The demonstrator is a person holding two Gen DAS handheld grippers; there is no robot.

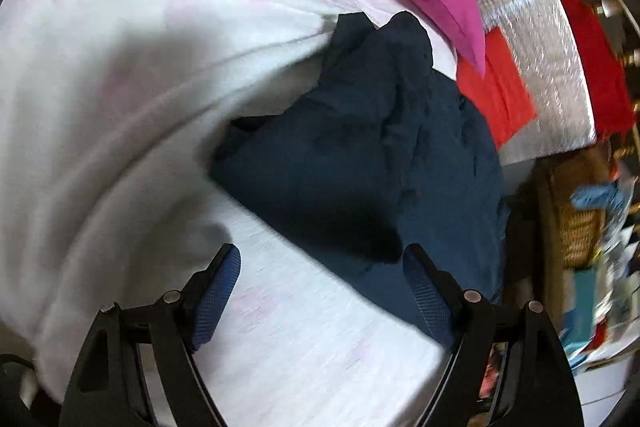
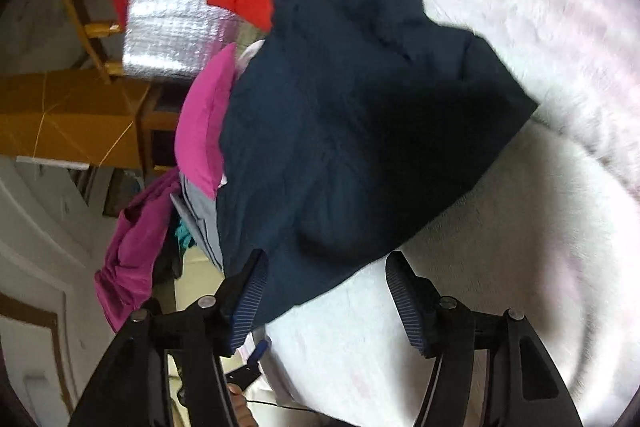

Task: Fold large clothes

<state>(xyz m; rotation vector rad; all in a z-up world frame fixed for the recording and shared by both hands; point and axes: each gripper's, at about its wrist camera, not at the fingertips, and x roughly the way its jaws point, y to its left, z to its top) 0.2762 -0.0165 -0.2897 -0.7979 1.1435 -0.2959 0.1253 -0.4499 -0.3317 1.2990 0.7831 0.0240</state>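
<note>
Over the white bed cover (image 1: 120,75), both spread wide, left gripper (image 1: 322,301) and right gripper (image 2: 326,297), gripping nothing, closing on the crumpled navy garment (image 1: 360,155); probably first grab, needing an edge pinched before spreading flat.

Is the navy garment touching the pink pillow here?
Touching. In the right wrist view the navy garment overlaps the pink pillow's edge with no gap; in the left wrist view they look apart.
</note>
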